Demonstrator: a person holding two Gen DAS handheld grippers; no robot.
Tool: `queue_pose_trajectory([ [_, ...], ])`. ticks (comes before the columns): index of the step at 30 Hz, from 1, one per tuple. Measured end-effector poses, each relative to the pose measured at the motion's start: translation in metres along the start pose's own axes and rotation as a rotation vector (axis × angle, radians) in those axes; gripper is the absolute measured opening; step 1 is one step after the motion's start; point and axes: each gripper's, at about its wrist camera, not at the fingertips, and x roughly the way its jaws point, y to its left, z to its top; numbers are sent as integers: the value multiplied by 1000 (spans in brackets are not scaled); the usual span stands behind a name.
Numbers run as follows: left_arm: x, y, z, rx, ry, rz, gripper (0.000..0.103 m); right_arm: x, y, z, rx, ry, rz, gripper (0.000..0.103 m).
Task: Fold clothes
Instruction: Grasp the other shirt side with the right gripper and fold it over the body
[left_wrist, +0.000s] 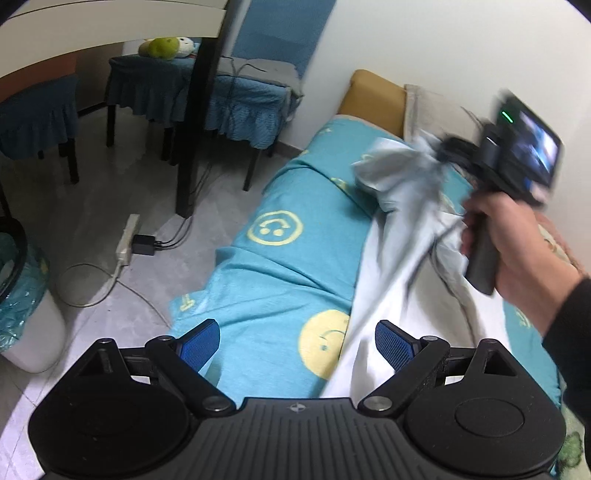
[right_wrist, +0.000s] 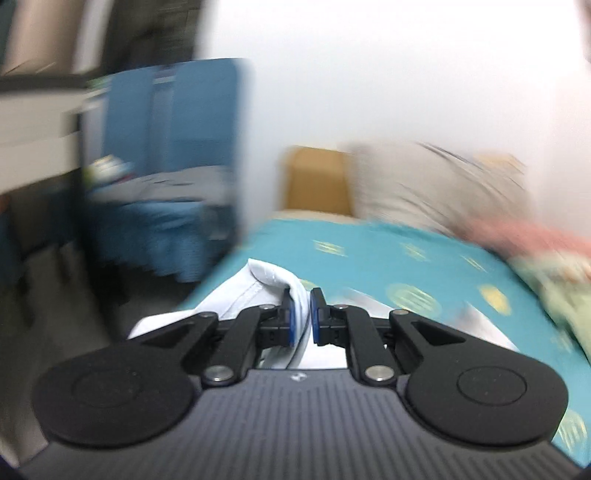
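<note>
A pale blue-white garment (left_wrist: 399, 236) lies stretched along a bed with a teal smiley-print cover (left_wrist: 280, 258). My left gripper (left_wrist: 297, 343) hangs low over the bed's near end, open, its blue pads (left_wrist: 199, 345) apart; the right pad sits at the garment's near edge without pinching it. In the left wrist view a hand holds the right gripper (left_wrist: 447, 147) above the bed, with the garment's far end bunched at its tip and lifted. In the right wrist view my right gripper (right_wrist: 303, 314) is shut on a fold of the garment (right_wrist: 273, 280). That view is blurred.
Left of the bed are a tiled floor with a power strip and cables (left_wrist: 127, 240), dark-legged chairs with blue covers (left_wrist: 155, 88) and a black table leg (left_wrist: 194, 122). A beige cloth (left_wrist: 432, 110) and tan headboard (left_wrist: 373, 96) stand at the bed's far end.
</note>
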Motion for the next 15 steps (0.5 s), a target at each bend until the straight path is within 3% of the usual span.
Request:
queue_pose_trajectory([
  [4,7,-10,-2,29,18,1,93,8,-82,-31,160,121,-125,14],
  [7,14,-16,-3,41,38,3,93,0,-125,-55,191,214,-172,18],
  [9,17,-20,-3,47,50,-3,93,-7,-135,-67,159,230,-168,48],
  [10,18,-23,-3,56,52,-4,93,-12,-138,-73,144,222,-154,74],
  [11,19,-25,-4,66,53,-5,93,-16,-140,-74,134,188,-133,86],
  [15,25,-30,-9,97,64,-4,93,-35,-126,-72,8,96,12,84],
])
